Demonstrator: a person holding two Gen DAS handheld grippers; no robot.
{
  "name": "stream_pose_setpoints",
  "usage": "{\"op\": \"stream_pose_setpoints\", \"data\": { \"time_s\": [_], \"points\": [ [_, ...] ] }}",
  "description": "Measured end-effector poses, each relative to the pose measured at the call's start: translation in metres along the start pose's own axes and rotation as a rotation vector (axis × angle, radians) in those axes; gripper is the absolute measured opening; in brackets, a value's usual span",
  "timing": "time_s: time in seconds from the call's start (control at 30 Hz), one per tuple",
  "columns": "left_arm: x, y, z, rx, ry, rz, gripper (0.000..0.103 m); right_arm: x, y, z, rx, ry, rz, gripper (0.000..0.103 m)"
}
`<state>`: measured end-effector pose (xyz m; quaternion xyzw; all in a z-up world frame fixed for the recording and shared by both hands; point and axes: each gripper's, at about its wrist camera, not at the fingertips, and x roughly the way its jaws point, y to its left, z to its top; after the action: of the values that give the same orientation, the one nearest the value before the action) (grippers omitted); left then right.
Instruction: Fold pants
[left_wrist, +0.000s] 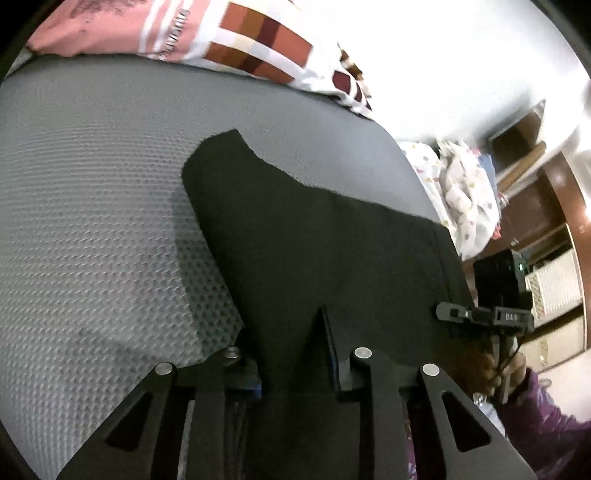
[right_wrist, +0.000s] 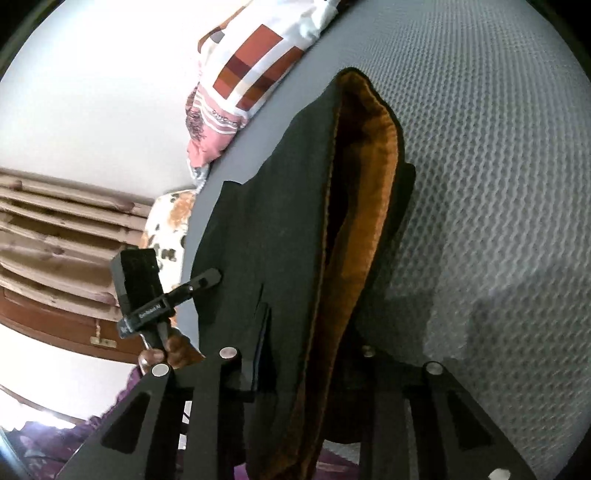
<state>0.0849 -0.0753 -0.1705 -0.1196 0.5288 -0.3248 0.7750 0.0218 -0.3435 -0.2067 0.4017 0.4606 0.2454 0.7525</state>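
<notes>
Black pants lie on the grey textured mattress, long axis running away from us toward the patterned pillow. We have our left gripper and right gripper each clamped on the near edge, orange lining showing.

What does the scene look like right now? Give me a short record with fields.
surface: grey textured bed
pants: black pants, brown lining showing, lifted at the near end
left gripper: shut on pants
right gripper: shut on pants
pillow: patterned pillow at the far edge of the bed
fold: not yet done
</notes>
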Motion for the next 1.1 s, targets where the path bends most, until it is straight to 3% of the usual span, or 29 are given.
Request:
{"op": "stream_pose_setpoints", "data": {
  "time_s": [0.2, 0.6, 1.1],
  "points": [
    [-0.026, -0.009, -0.006, 0.064, -0.047, 0.084, 0.023, 0.015, 0.023, -0.016, -0.022, -0.012, 0.048, 0.026],
    [-0.064, 0.005, -0.021, 0.114, -0.117, 0.216, 0.023, 0.056, 0.060, -0.015, -0.075, 0.007, 0.053, 0.025],
    [-0.099, 0.023, -0.018, 0.165, -0.181, 0.315, 0.023, 0.084, 0.081, -0.006, -0.120, 0.038, 0.067, 0.025]
  ]
}}
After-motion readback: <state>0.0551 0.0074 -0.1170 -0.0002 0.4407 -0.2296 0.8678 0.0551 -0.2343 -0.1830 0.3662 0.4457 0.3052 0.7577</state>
